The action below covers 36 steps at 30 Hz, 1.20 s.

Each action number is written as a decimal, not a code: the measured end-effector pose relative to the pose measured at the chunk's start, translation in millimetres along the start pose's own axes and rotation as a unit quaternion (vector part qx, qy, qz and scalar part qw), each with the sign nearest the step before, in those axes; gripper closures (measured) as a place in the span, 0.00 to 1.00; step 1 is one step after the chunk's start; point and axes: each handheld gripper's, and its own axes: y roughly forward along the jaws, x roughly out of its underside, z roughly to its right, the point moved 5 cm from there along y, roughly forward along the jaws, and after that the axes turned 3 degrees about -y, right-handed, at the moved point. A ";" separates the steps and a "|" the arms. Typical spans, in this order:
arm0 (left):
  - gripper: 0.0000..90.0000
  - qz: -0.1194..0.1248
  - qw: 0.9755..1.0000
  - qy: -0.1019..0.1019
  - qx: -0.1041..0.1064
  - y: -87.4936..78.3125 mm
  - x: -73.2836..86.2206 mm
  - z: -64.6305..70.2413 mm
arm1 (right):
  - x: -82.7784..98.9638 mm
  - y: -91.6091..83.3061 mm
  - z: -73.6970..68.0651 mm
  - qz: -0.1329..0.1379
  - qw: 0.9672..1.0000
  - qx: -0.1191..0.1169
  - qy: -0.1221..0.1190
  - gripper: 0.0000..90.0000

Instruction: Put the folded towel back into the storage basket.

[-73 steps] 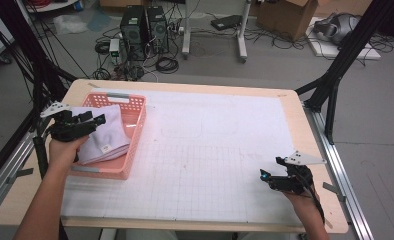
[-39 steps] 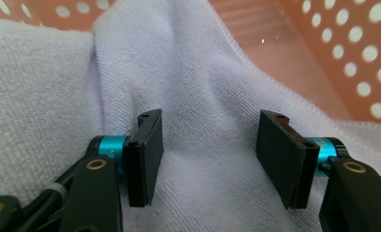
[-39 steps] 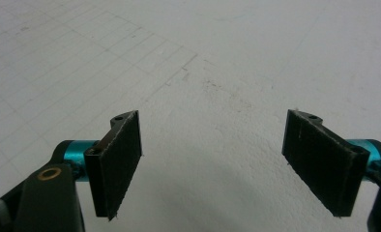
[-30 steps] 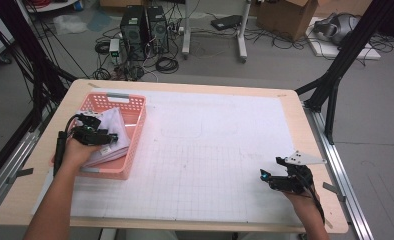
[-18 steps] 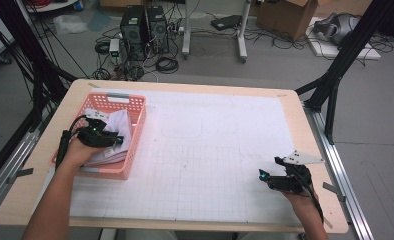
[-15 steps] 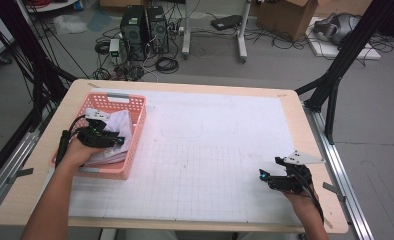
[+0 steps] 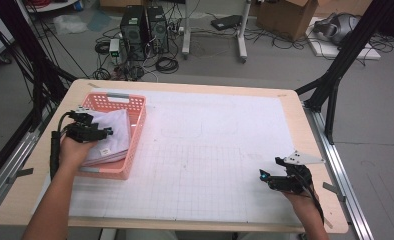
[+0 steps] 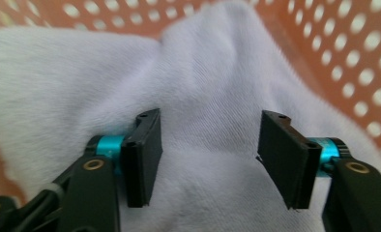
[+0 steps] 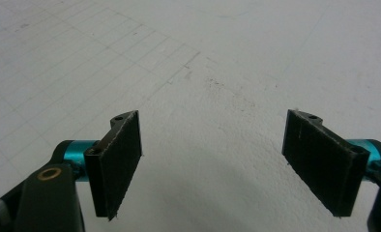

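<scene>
Left gripper [image 8: 205, 159] jaws just opened wider vs a sec ago, letting go of folded white cloth [image 7: 110, 135] in pink perforated plastic basket [image 7: 135, 140]. Right gripper [image 9: 217, 159] open, unmoved, over white gridded mat [image 7: 225, 150].

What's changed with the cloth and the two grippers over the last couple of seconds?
The left gripper carried the white cloth down into the pink basket; its jaws have just been opening, and the cloth now lies loose between them. The right gripper stayed open over the table mat.
</scene>
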 end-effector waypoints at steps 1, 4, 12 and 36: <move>0.42 -0.001 1.000 -0.001 0.005 2.1 -0.6 2.1 | 0.1 0.2 -0.1 0.000 1.000 0.000 0.000 0.23; 0.40 -0.012 1.000 0.005 0.016 7.3 -0.3 7.3 | 0.3 0.1 0.3 -0.001 1.000 0.000 0.000 0.23; 0.73 -0.031 0.998 0.034 0.053 13.4 2.3 18.0 | 0.1 0.0 0.0 0.000 1.000 -0.001 0.000 0.23; 0.53 0.086 0.996 -0.029 0.018 -18.0 -12.9 -7.7 | 1.6 -0.9 1.2 -0.001 1.000 0.002 0.003 0.23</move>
